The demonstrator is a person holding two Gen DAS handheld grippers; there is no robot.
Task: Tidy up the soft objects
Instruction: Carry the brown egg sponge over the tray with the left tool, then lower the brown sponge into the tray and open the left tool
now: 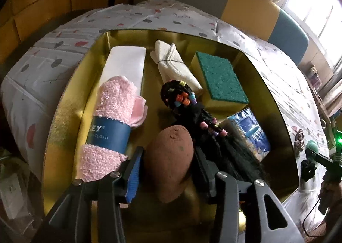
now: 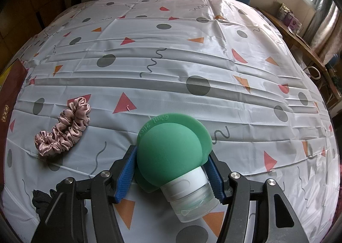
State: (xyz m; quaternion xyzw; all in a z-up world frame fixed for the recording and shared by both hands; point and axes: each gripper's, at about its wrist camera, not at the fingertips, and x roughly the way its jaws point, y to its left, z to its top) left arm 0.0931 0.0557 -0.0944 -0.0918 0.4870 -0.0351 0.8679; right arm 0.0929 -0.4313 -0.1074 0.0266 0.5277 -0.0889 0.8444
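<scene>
My left gripper is shut on a brown egg-shaped sponge, held just above the gold tray. In the tray lie a pink washcloth, a white block, a rolled cream cloth, a green and yellow sponge, a black beaded hair piece and a blue tissue pack. My right gripper is shut on a green silicone squeeze bottle with a white cap, over the tablecloth. A pink satin scrunchie lies to its left.
The patterned tablecloth covers the table. A dark fabric item lies near the right gripper's left side. The tray's edge shows at far left. Chairs stand behind the table; a shelf is at the right.
</scene>
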